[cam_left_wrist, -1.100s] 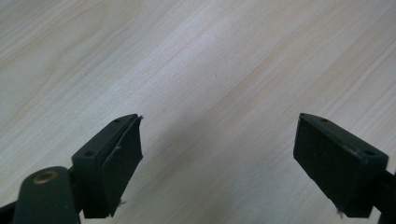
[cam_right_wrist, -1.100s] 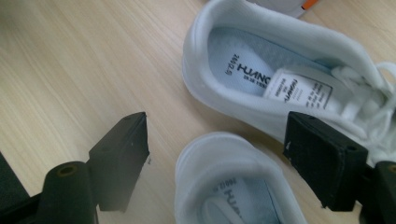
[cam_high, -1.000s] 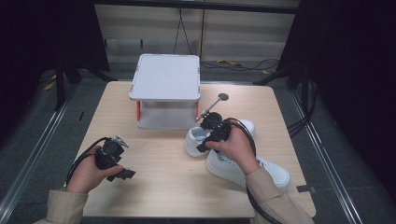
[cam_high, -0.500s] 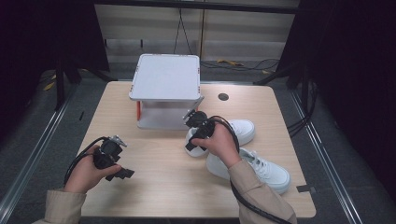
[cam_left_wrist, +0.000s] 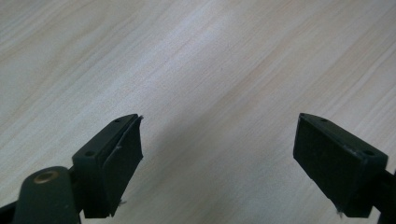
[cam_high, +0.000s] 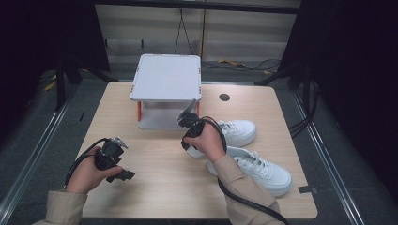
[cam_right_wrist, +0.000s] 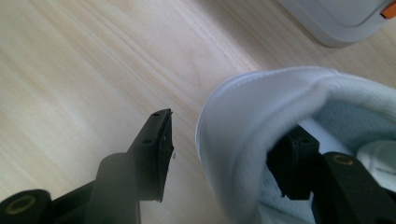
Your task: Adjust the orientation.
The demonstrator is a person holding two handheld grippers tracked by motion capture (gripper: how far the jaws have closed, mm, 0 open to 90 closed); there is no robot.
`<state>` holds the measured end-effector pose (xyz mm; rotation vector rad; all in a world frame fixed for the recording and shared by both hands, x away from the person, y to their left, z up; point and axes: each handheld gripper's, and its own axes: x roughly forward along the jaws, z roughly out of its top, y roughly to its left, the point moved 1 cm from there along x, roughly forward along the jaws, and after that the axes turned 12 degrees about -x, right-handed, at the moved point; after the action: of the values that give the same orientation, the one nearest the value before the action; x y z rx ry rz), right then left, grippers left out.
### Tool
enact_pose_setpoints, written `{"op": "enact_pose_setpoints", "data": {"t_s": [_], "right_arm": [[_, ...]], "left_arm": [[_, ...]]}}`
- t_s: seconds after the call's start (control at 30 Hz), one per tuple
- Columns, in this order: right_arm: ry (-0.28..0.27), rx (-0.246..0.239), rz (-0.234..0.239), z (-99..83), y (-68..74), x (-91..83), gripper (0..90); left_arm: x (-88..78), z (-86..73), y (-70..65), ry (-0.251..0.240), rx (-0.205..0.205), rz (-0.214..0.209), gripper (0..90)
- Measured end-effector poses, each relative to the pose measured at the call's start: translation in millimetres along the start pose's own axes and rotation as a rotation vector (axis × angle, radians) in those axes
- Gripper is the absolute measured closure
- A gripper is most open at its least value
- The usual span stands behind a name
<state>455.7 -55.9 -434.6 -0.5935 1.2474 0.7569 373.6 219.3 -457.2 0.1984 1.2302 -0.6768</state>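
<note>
Far sneaker's (cam_high: 237, 132) heel hidden behind the right hand (cam_high: 206, 140) in high view

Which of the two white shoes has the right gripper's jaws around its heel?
The farther shoe, lying next to the white stand. The nearer shoe lies free beside the person's forearm.

Both sleeves (cam_high: 244, 187) were beige cloth, cuffed at the wrists. Each hand-held black two-jaw gripper, left (cam_high: 123, 174) and right (cam_right_wrist: 224, 154), trailed a thick black cable (cam_high: 244, 201) and carried flat black jaws with small screw holes and brass-ringed pivots.
</note>
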Motion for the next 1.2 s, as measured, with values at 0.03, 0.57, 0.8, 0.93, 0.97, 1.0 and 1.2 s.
{"op": "enact_pose_setpoints", "data": {"t_s": [0.03,0.57,0.8,0.93,0.97,1.0,1.2], "right_arm": [[0.003,0.005,0.002,1.4,0.0,3.2,46.9],[0.001,0.028,0.014,-2.5,0.1,-1.0,73.8],[-0.048,-0.011,0.020,-12.6,8.5,-26.2,74.4],[-0.065,-0.046,0.033,-16.0,19.6,-36.4,74.7],[-0.065,-0.046,0.033,-16.0,19.6,-36.4,74.7],[-0.077,-0.077,0.031,-15.6,26.2,-39.2,74.7],[-0.068,-0.163,0.019,-10.3,47.9,-45.0,74.6]], "left_arm": [[0.2,-0.1,-0.1,0.001,0.000,0.000,15.3],[2.6,-0.7,0.9,0.013,0.002,0.001,15.4],[2.8,0.1,-0.7,0.013,0.007,-0.001,15.4],[2.1,0.6,-2.2,0.012,0.011,-0.003,15.5],[2.1,0.6,-2.2,0.012,0.011,-0.003,15.5],[2.2,-0.1,-1.9,0.010,0.005,-0.004,15.5],[0.0,-1.9,3.3,0.007,-0.004,0.001,15.5]]}}
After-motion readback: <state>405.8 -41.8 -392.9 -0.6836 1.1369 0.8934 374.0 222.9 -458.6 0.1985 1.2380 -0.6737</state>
